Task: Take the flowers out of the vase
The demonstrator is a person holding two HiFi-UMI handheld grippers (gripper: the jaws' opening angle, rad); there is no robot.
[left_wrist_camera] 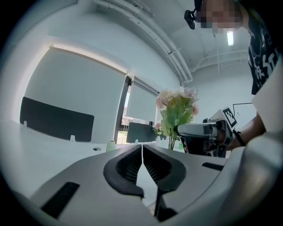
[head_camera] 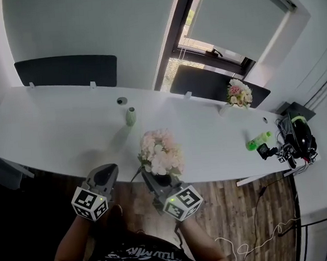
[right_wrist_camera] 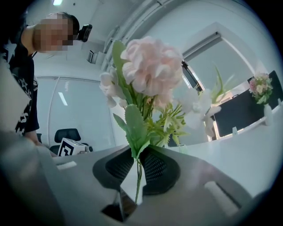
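Note:
A bunch of pale pink and white flowers (head_camera: 161,151) with green leaves hangs over the front edge of the white table (head_camera: 52,129). My right gripper (head_camera: 151,176) is shut on its thin green stems. In the right gripper view the flowers (right_wrist_camera: 152,73) rise straight out of the right gripper (right_wrist_camera: 138,152), stem pinched between the pads. A small green vase (head_camera: 131,117) stands apart on the table, farther back, with no flowers in it. My left gripper (head_camera: 106,170) is shut and holds nothing; its pads meet in the left gripper view (left_wrist_camera: 142,148), where the flowers (left_wrist_camera: 177,108) show to the right.
A second bouquet in a white vase (head_camera: 239,93) stands at the back right. A green bottle (head_camera: 258,142) and dark gear (head_camera: 295,137) lie at the table's right end. Dark partition panels (head_camera: 66,71) line the far edge. A round grommet (head_camera: 122,100) sits behind the vase.

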